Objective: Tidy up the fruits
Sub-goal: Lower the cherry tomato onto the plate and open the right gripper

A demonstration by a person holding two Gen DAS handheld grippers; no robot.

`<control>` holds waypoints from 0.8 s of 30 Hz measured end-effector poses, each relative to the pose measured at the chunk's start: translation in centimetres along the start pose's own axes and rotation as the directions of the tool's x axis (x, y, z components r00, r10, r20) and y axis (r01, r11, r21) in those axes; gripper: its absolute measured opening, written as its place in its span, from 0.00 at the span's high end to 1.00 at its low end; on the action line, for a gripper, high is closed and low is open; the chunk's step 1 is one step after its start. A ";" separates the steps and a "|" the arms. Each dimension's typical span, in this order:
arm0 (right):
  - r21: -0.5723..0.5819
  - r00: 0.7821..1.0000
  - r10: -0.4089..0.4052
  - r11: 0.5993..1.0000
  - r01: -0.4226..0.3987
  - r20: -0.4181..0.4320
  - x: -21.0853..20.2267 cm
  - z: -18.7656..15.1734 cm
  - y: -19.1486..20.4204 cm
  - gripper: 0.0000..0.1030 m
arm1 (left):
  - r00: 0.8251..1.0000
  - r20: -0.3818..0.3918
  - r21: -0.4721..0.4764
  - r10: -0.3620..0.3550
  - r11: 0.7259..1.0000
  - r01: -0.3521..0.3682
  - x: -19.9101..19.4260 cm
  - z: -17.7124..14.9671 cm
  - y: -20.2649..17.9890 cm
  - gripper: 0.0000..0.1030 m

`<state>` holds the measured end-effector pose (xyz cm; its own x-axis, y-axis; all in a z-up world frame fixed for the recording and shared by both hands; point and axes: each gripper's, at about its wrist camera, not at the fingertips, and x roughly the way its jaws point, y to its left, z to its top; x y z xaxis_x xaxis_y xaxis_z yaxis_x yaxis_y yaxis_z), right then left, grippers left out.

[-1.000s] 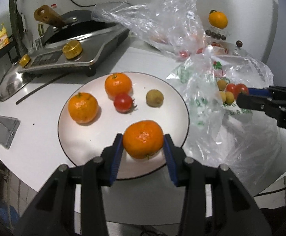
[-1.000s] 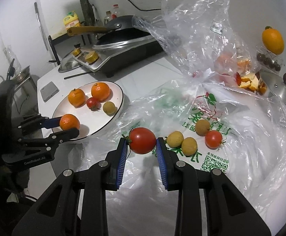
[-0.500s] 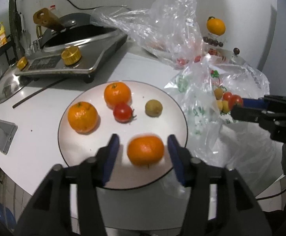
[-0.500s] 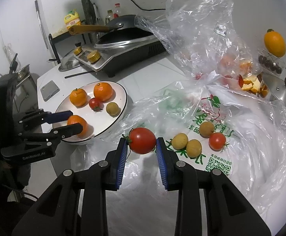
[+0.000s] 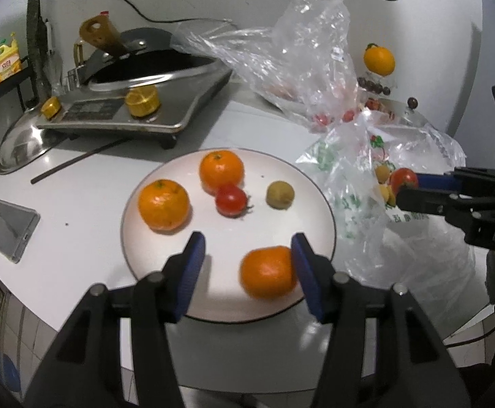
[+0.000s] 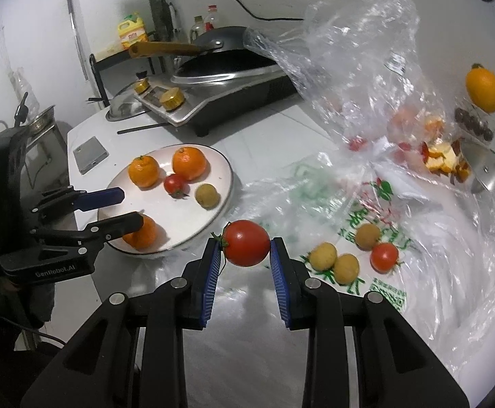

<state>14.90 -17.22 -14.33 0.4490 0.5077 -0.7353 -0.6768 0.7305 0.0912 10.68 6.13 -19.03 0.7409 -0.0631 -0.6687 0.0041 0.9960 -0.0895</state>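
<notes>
A white plate (image 5: 159, 255) holds two mandarins (image 5: 163, 204), a small tomato (image 5: 231, 200) and a brown-green fruit (image 5: 280, 194). A third mandarin (image 5: 267, 272) rests on the plate's near edge between the jaws of my left gripper (image 5: 247, 241), close against the right finger; the jaws stand open and do not press it. My right gripper (image 6: 245, 249) is shut on a red tomato (image 6: 247, 240) and holds it above the spread plastic bag (image 6: 417, 238), just right of the plate (image 6: 186, 217). Several small fruits (image 6: 322, 255) lie on the bag.
A stove with a pan (image 5: 135, 102) stands behind the plate, and a steel lid (image 5: 19, 149) lies to its left. A phone (image 5: 9, 229) lies at the table's left edge. A crumpled clear bag (image 6: 356, 68) and fruit peels (image 6: 441, 156) are at the back right.
My left gripper has let go of the mandarin, which now lies on the plate between the widened jaws. The right gripper keeps its hold on the tomato and has stayed about in place.
</notes>
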 end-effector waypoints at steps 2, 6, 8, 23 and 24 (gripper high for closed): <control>-0.014 1.000 0.006 1.000 -0.006 0.004 0.1 0.4 0.8 0.69 | 1.000 0.012 -0.004 0.009 1.000 -0.009 -0.4 -0.1 0.7 0.46; -0.037 1.000 0.019 0.999 -0.019 0.002 0.8 1.2 2.4 0.69 | 0.999 0.035 -0.022 0.026 0.999 -0.026 -1.3 -0.3 2.2 0.44; -0.051 1.000 0.026 0.998 -0.026 -0.003 1.3 1.7 3.3 0.69 | 0.999 0.040 -0.031 0.034 0.999 -0.033 -1.5 -0.5 3.0 0.44; -0.132 0.994 0.097 0.986 -0.104 -0.056 5.9 4.4 10.1 0.69 | 0.996 0.044 -0.109 0.083 0.991 -0.078 -2.9 -2.1 9.9 0.44; -0.137 0.993 0.101 0.984 -0.109 -0.063 6.3 4.5 10.6 0.69 | 0.995 0.043 -0.114 0.085 0.990 -0.079 -2.8 -2.2 10.1 0.44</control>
<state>13.23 -4.21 -14.95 0.3406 0.5496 -0.7629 -0.7954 0.6010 0.0779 7.15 16.27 -19.67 0.7664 0.0242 -0.6419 -0.1311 0.9841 -0.1194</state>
